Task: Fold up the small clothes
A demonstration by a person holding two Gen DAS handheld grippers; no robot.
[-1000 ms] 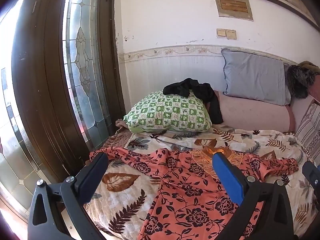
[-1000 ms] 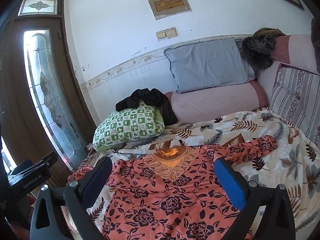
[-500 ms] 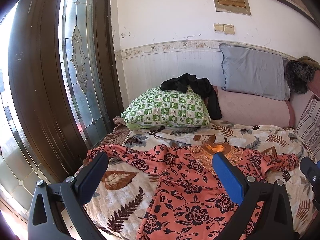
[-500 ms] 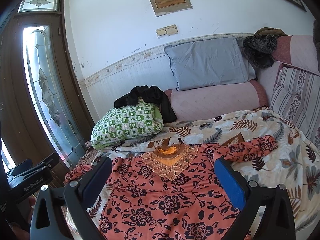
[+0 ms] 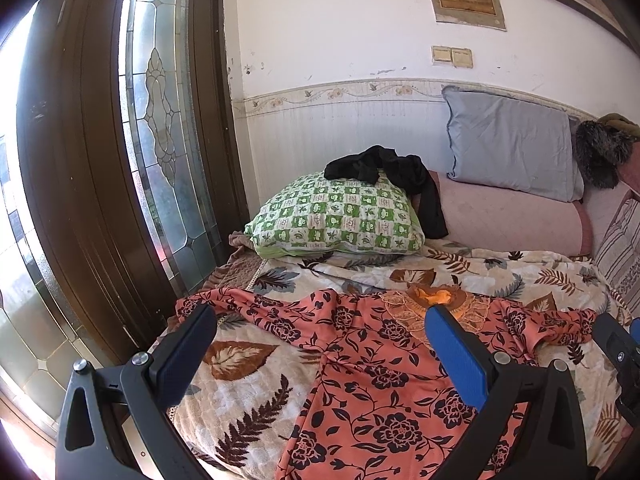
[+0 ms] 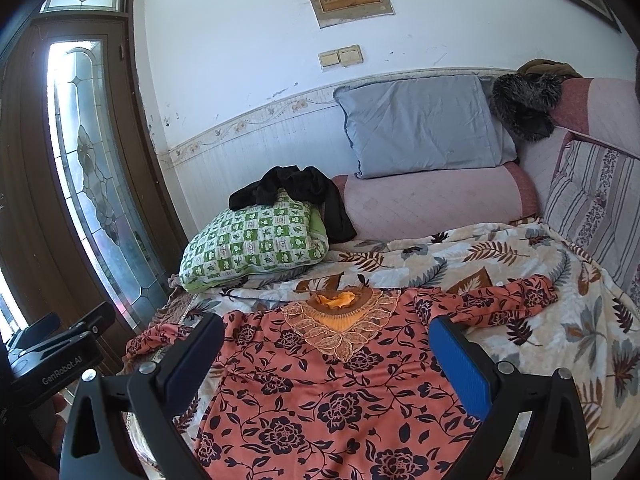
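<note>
Holding both of my grippers above the near edge of the bed, I look along my fingers at a flowery orange top (image 5: 384,364) (image 6: 332,392). It lies spread out flat on the leafy blanket (image 5: 248,392) (image 6: 520,256), with its neck on the far side and its body running toward me. One sleeve stretches out to the left (image 5: 240,304) and the other sleeve reaches to the right (image 6: 500,300). The lacy collar (image 6: 340,328) sits in the middle at the far end of the top.

My left gripper (image 5: 320,352) has its jaws wide open, and nothing is between them. It hangs over the left part of the top. My right gripper (image 6: 326,360) also has its jaws wide open and holds nothing. It hangs over the middle of the top. I cannot tell if any finger touches the cloth.

Farther back on the left is a green checked pillow (image 5: 336,220) (image 6: 256,244) with some black clothes (image 5: 388,172) (image 6: 300,192) lying on top of it. To the right of it, a gray pillow (image 5: 512,152) (image 6: 420,124) leans on the wall above a pink cushion (image 5: 508,216) (image 6: 432,200). A brown door with patterned glass (image 5: 160,120) (image 6: 88,160) stands on the far left.
</note>
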